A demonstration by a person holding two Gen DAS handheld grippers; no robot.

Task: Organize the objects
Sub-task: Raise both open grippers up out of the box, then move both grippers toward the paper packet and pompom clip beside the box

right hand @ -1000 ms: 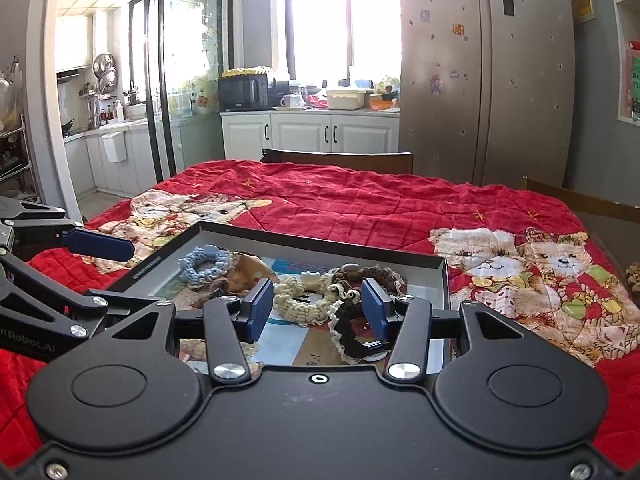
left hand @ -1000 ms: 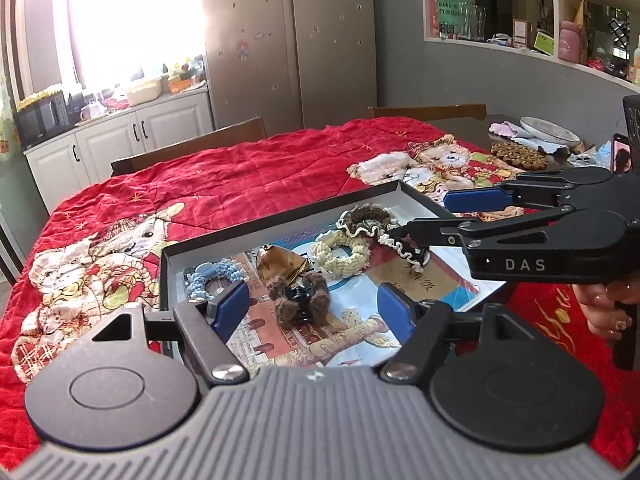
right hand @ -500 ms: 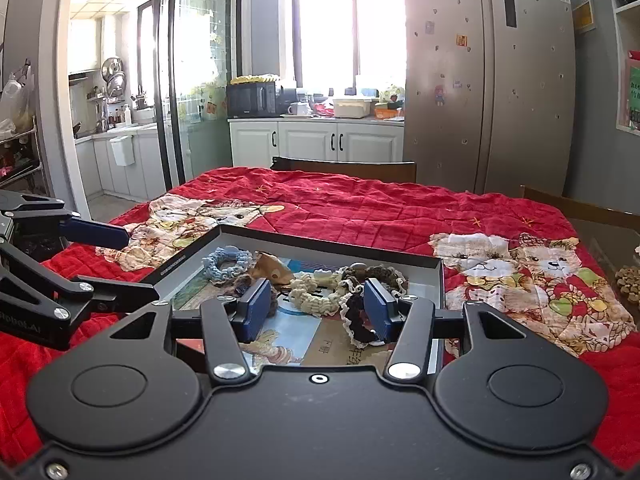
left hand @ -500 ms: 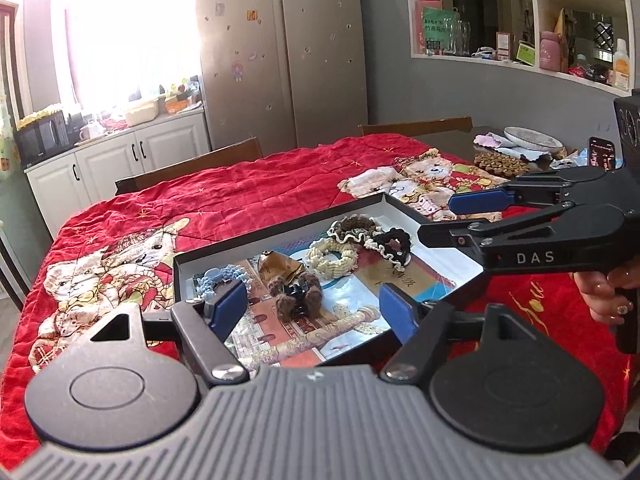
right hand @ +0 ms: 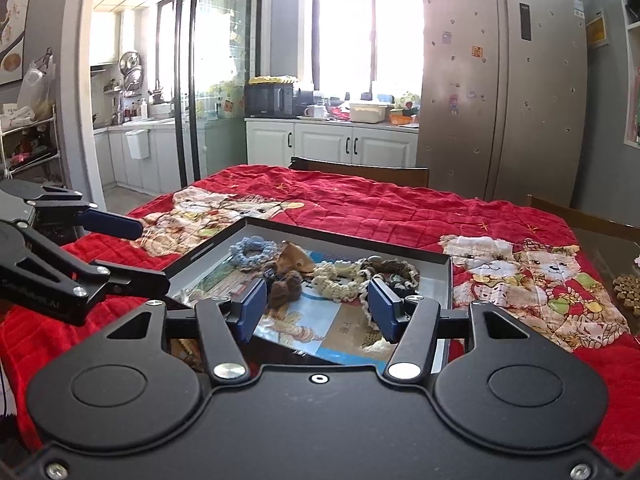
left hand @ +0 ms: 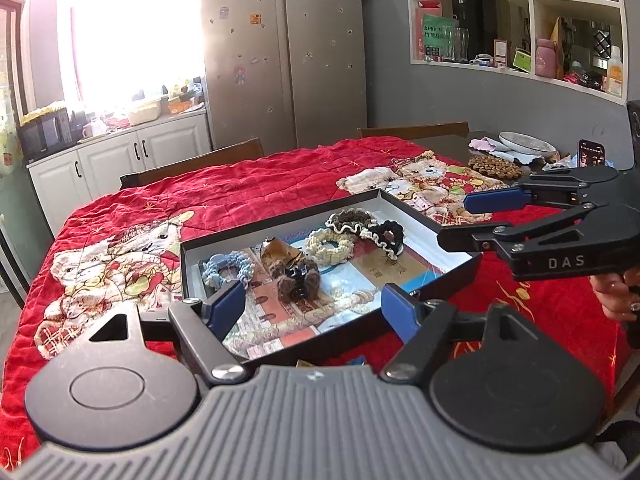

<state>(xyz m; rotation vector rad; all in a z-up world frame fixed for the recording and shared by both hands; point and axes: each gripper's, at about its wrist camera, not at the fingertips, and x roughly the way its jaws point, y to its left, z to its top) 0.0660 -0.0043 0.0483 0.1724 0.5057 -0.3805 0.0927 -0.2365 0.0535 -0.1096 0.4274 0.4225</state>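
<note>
Red quilted cloth cover (left hand: 248,184): matt, stitched, printed bears. Shallow black cardboard tray (left hand: 430,220): matt rim, glossy printed paper liner; in it a blue knitted yarn scrunchie (left hand: 226,266), cream crocheted scrunchie (left hand: 330,244) and brown fuzzy hair clip (left hand: 294,278), all soft and rough. Grey steel fridge (right hand: 500,92): smooth, brushed.

A shallow black tray (left hand: 424,216) holds all the hair stuff – blue scrunchie (left hand: 228,266) near its left edge, brown fuzzy claw clip (left hand: 295,276) mid-tray, then cream scrunchie (left hand: 329,245), brown frilly one (left hand: 350,219) and black one (left hand: 386,232) bunched toward the far right corner.
</note>
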